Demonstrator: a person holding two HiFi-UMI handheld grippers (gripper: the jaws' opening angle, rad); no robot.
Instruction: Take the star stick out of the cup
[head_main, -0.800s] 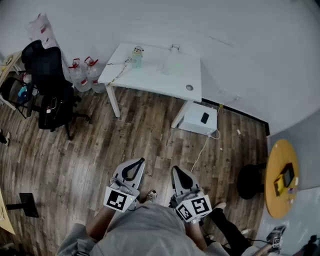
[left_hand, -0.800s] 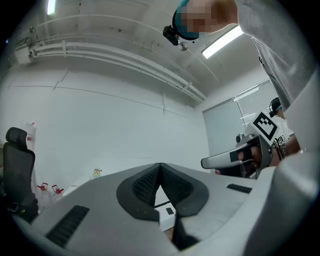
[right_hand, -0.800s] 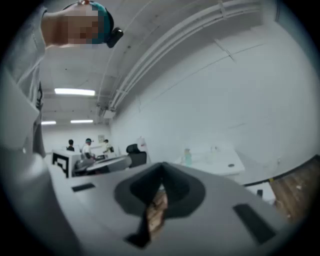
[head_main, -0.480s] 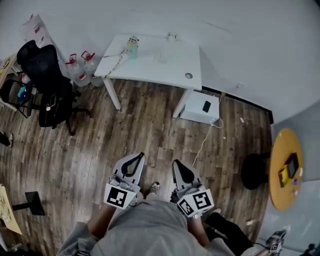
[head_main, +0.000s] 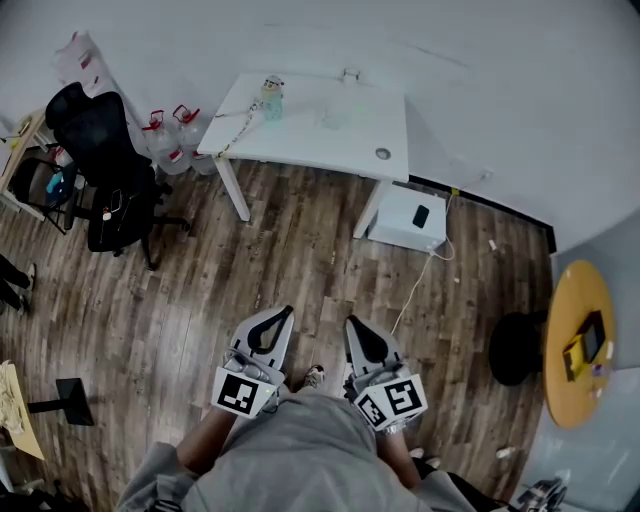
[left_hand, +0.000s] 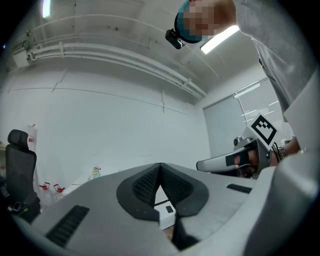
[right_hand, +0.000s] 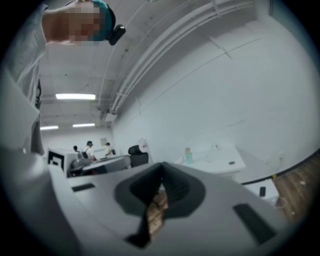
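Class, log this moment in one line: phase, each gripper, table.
phase: pre-approach | left gripper: shut, empty | right gripper: shut, empty | white table: ahead, out of reach

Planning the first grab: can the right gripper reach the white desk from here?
Probably not. The right gripper, shut, sits near the person's body, with open wood floor between it and the white desk. Step closer first.

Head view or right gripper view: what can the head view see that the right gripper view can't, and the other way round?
Only the head view shows the round yellow table and the water jugs. Only the right gripper view shows the ceiling lights and some far-off people. Both show the white desk, the bottle on it, the black chair and the right gripper, jaws together.
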